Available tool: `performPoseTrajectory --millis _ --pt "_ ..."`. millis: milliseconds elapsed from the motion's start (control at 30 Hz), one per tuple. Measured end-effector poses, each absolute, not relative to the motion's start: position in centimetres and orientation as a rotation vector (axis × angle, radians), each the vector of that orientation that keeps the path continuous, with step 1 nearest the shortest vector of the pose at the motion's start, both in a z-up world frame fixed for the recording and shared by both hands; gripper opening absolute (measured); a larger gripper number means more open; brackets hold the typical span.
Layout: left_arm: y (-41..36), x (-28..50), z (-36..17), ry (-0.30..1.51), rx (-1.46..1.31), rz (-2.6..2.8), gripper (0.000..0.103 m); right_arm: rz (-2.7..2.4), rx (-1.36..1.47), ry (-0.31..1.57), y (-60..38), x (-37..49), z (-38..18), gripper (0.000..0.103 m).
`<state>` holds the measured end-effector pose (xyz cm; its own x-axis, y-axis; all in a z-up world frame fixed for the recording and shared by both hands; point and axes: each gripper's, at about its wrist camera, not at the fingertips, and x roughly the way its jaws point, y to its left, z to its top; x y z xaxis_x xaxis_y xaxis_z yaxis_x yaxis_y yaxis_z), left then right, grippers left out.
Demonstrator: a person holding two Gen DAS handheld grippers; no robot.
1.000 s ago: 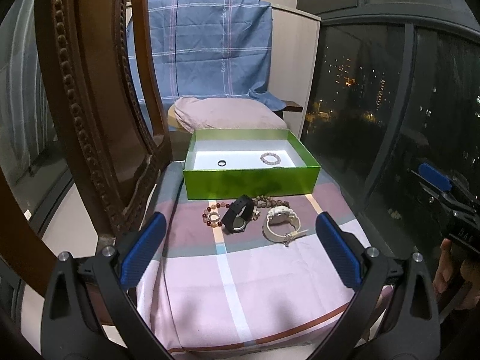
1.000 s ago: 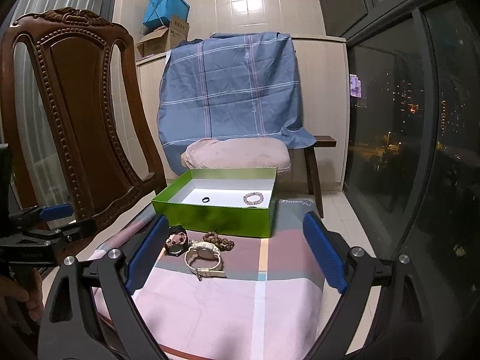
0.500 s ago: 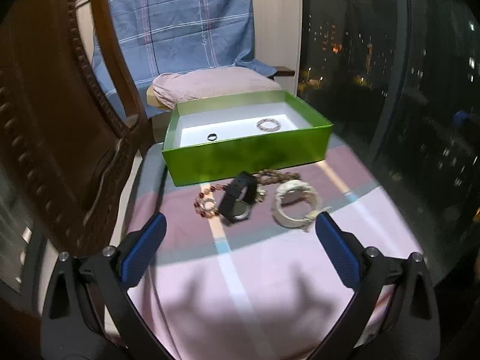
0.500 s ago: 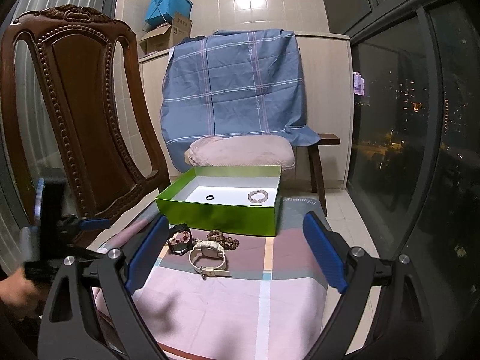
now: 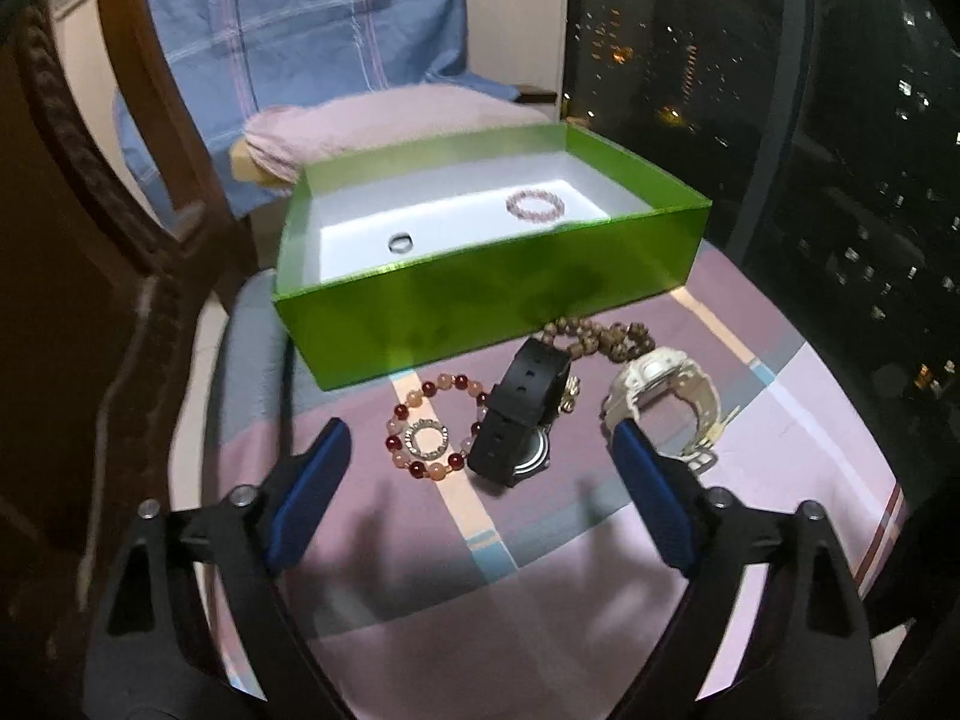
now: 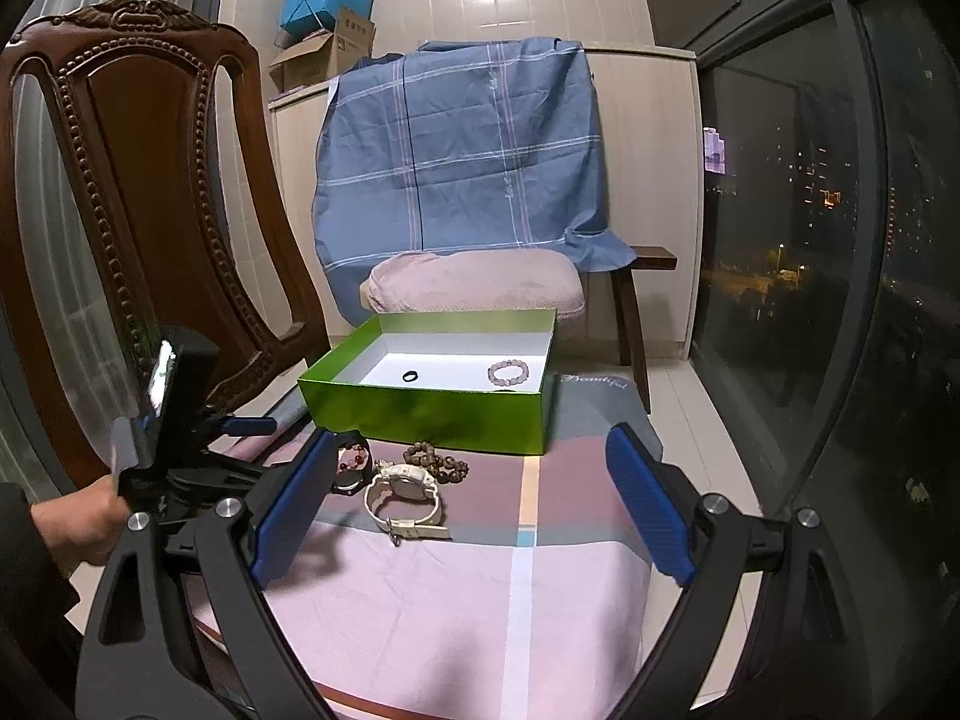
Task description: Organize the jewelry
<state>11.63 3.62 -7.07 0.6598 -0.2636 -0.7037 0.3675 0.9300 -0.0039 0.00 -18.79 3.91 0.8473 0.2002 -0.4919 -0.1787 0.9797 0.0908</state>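
Observation:
A green box [image 5: 480, 306] stands on a checked cloth; inside lie a dark ring [image 5: 400, 242] and a pale bead bracelet [image 5: 536, 205]. In front of it lie a red-and-pink bead bracelet [image 5: 420, 402] with a small rhinestone ring [image 5: 426, 439] inside it, a black watch [image 5: 521, 414], a brown bead string [image 5: 600, 336] and a cream watch [image 5: 660, 396]. My left gripper [image 5: 480, 480] is open and empty, just short of the black watch. My right gripper [image 6: 471, 498] is open and empty, back from the cream watch [image 6: 405, 495]. The green box [image 6: 432, 414] also shows in the right wrist view.
A carved wooden chair [image 6: 138, 192] stands at the left. A pink cushion [image 6: 474, 288] and a blue checked cloth [image 6: 462, 156] are behind the box. A dark window [image 6: 840, 240] runs along the right. The cloth's front edge [image 6: 420, 702] is near.
My left gripper has moved forward and down towards the jewelry in front of the box; the pieces loom larger. The right gripper has hardly moved.

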Motion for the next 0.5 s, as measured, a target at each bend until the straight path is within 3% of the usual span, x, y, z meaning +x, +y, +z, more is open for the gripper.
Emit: performPoseTrajectory --millis 100,267,333,400,500 --pt "3.4 12.6 -7.8 0.808 0.152 -0.389 0.064 0.198 0.038 0.531 -18.6 0.3 3.7 0.089" --pt "1.7 12.8 -8.3 0.814 0.203 -0.432 0.061 0.202 0.035 0.540 -18.2 0.5 3.4 0.089" --pt "1.3 12.7 -8.4 0.822 0.207 -0.440 0.047 0.204 0.031 0.541 -18.0 0.6 3.4 0.089" --pt "1.1 12.5 -8.3 0.830 0.204 -0.443 0.040 0.206 0.029 0.541 -18.0 0.6 3.3 0.089" --pt "1.1 12.1 -8.3 0.855 0.184 -0.437 0.038 0.206 0.028 0.544 -18.0 0.7 3.3 0.089"
